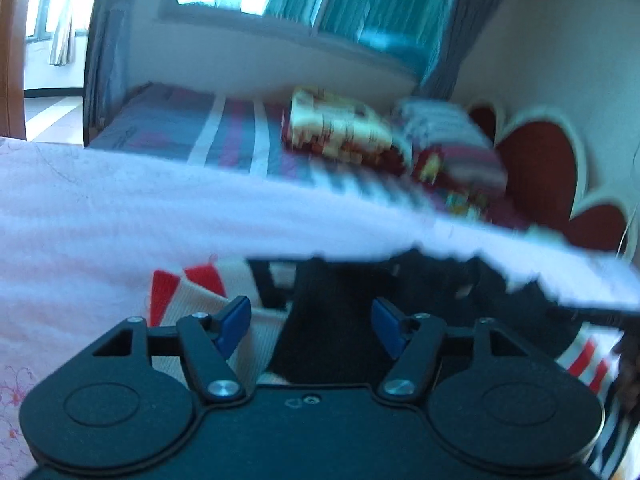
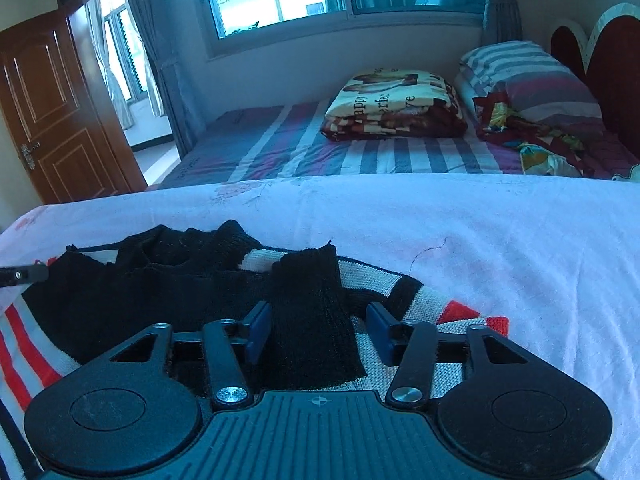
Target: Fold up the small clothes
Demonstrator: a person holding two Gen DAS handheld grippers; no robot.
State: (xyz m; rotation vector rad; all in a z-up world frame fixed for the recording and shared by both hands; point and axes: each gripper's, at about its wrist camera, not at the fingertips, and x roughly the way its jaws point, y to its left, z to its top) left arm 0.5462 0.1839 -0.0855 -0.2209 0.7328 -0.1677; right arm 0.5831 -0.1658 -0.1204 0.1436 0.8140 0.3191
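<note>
Low in the right wrist view, the right claw [image 2: 316, 334] stands open astride a black sleeve cuff [image 2: 310, 312] of the small knitted sweater [image 2: 132, 300], which lies on the pink-white bedsheet [image 2: 460, 240]. In the blurred left wrist view the left claw [image 1: 310, 326] is open too, holding nothing, low over the same striped knit [image 1: 188, 288]. The sleeve fold seems in hand (judging by the cuff lying across the body); next, pinch that cuff and settle it flat. Farther off, in the upper right of the frame, a folded blanket [image 2: 394, 104] rests on the striped bed [image 2: 280, 148].
</note>
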